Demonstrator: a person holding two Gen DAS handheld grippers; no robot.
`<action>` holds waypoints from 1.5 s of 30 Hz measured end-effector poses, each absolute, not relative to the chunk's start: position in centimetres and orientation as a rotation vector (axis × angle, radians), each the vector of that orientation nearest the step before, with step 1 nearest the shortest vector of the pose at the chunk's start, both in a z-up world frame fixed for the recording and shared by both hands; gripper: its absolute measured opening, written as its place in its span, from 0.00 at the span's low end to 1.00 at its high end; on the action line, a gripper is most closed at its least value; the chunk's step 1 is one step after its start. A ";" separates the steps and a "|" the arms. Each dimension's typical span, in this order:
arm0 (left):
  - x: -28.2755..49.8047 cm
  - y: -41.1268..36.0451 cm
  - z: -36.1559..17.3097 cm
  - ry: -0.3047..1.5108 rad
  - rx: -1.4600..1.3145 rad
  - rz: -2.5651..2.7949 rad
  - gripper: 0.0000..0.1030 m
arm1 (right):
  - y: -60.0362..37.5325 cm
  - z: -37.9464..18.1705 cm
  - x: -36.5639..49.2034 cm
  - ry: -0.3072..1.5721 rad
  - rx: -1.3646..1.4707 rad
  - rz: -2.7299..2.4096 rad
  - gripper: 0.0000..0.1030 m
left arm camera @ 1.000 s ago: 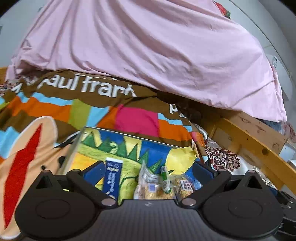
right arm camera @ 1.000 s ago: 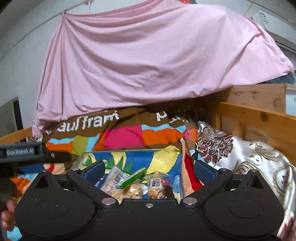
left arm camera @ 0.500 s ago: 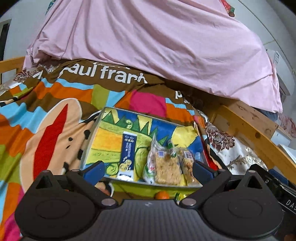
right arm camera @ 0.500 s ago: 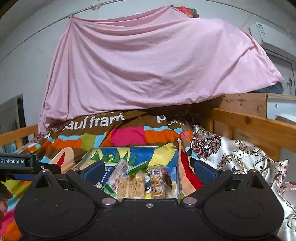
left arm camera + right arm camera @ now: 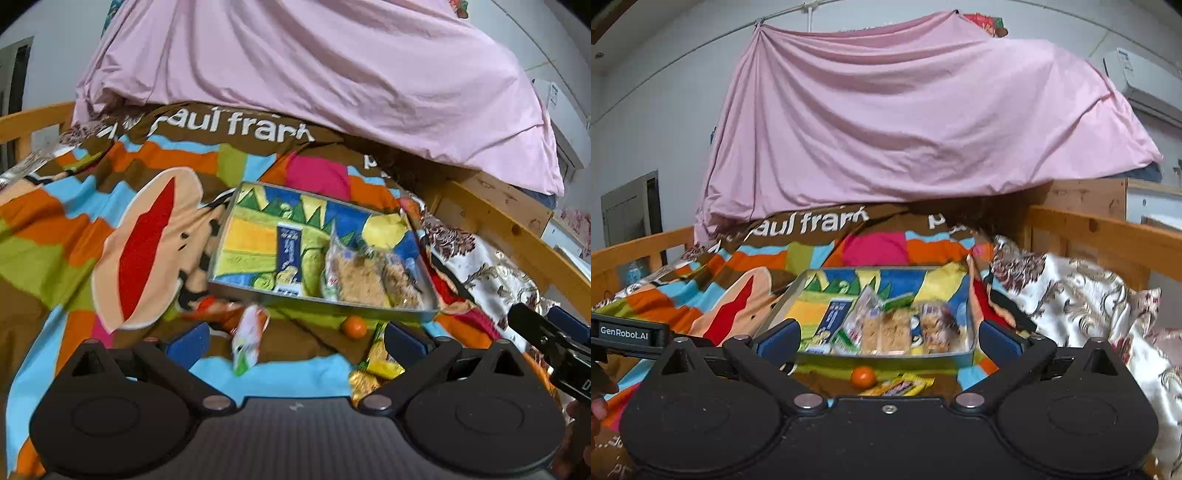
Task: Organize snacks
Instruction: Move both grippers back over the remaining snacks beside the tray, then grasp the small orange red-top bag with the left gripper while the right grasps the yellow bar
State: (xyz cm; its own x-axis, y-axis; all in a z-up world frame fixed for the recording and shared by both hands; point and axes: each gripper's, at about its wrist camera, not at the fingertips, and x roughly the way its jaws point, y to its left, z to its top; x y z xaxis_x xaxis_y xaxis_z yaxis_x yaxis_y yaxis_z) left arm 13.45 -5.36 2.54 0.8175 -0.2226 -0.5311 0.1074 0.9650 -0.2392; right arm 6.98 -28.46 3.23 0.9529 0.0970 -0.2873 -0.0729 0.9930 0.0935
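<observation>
Both cameras have drawn back since the earlier frames, exposing loose snacks in front of the tray. Patterned blanket (image 5: 66,236) covers the bed beneath a pink sheet (image 5: 905,122). Tray (image 5: 258,192), painted blue, green and yellow, lies on the blanket and holds a dark blue stick pack (image 5: 289,254) at centre and clear-wrapped cracker packs (image 5: 364,277) at right. Outside its near rim: yellow packets (image 5: 382,360), a blurred white-green packet (image 5: 248,338), an orange fruit (image 5: 863,376). Left gripper (image 5: 295,338) and right gripper (image 5: 888,338) both stand spread, holding nothing.
</observation>
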 end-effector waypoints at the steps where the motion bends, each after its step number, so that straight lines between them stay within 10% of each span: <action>1: 13.2 -5.1 2.4 0.592 -0.203 -0.173 1.00 | -28.3 3.1 6.8 0.301 0.073 0.087 0.99; 45: 14.0 -1.0 -4.8 0.780 -0.190 -0.127 1.00 | -23.3 -3.1 11.5 0.706 -0.115 0.154 0.99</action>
State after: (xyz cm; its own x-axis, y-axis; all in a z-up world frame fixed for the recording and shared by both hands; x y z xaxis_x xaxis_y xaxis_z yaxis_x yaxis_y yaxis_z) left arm 13.99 -0.95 -4.82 0.7044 -0.1836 -0.6856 0.0433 0.9753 -0.2167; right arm 11.54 -23.26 -3.10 0.7507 0.1017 -0.6528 -0.1795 0.9823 -0.0534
